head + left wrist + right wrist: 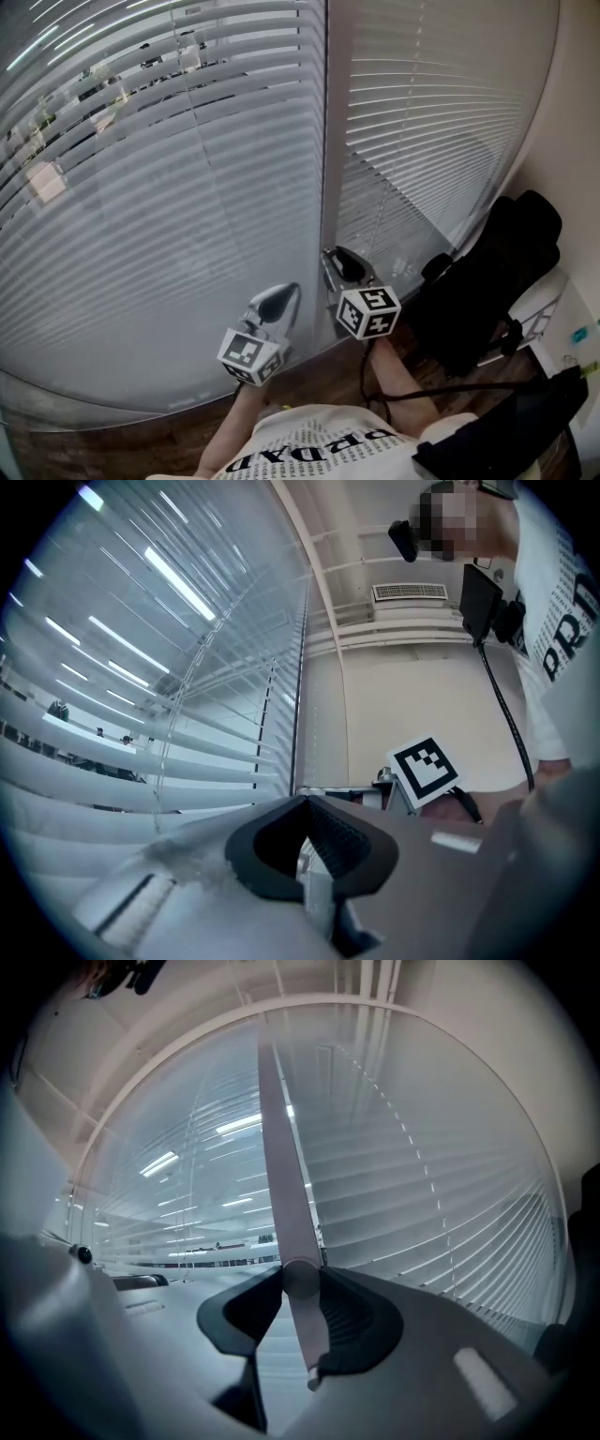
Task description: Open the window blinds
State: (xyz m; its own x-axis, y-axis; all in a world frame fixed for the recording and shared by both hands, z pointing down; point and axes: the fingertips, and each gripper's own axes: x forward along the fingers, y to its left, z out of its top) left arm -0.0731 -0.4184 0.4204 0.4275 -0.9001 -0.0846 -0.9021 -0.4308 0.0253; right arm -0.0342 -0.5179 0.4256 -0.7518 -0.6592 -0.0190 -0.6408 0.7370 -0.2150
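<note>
Between right gripper pads: tilt wand, clamped, upright before blinds; left gripper closed.

Blinds ahead; perhaps chair right.

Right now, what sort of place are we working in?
Probably an office: slatted window blinds over large panes, what looks like a black office chair beside them, and an air vent grille.
</note>
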